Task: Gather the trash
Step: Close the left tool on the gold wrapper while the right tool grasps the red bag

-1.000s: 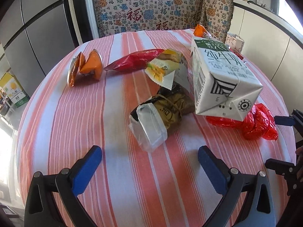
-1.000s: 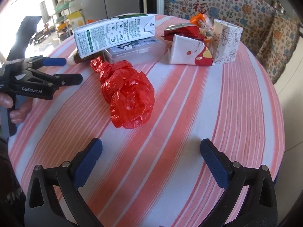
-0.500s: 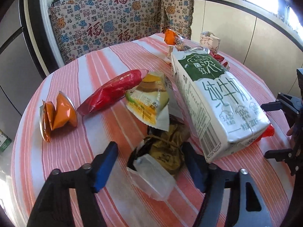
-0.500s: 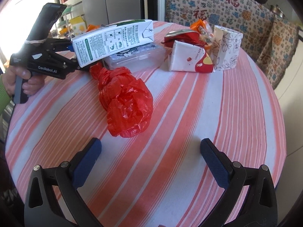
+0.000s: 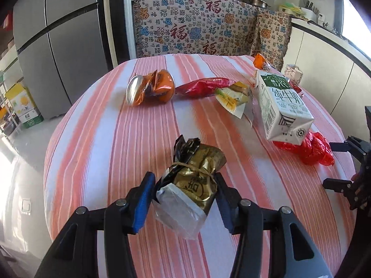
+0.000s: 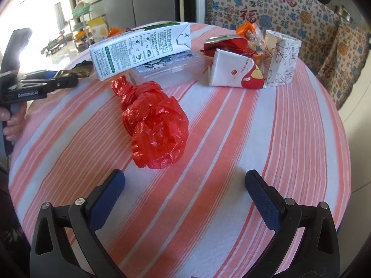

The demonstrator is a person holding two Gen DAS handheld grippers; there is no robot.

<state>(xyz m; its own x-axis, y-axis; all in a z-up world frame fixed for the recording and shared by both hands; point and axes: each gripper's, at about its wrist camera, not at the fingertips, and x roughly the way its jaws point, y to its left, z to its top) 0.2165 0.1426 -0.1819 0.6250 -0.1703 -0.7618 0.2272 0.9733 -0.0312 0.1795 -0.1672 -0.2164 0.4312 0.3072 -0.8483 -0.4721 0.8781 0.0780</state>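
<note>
Looking from the left wrist, the left gripper [image 5: 183,199] has its two blue pads squeezed on a gold snack bag [image 5: 197,180] tied with a rubber band, held right between them, and it looks light, crinkly and a bit slippery, so the fat middle is the best spot to pinch. Farther ahead and to the right lies a milk carton [image 5: 281,108]. From the right wrist, the right gripper [image 6: 185,192] is wide open with nothing in it, and a soft, squishy red plastic bag [image 6: 155,125] sits just ahead on the striped table [image 6: 255,150].
</note>
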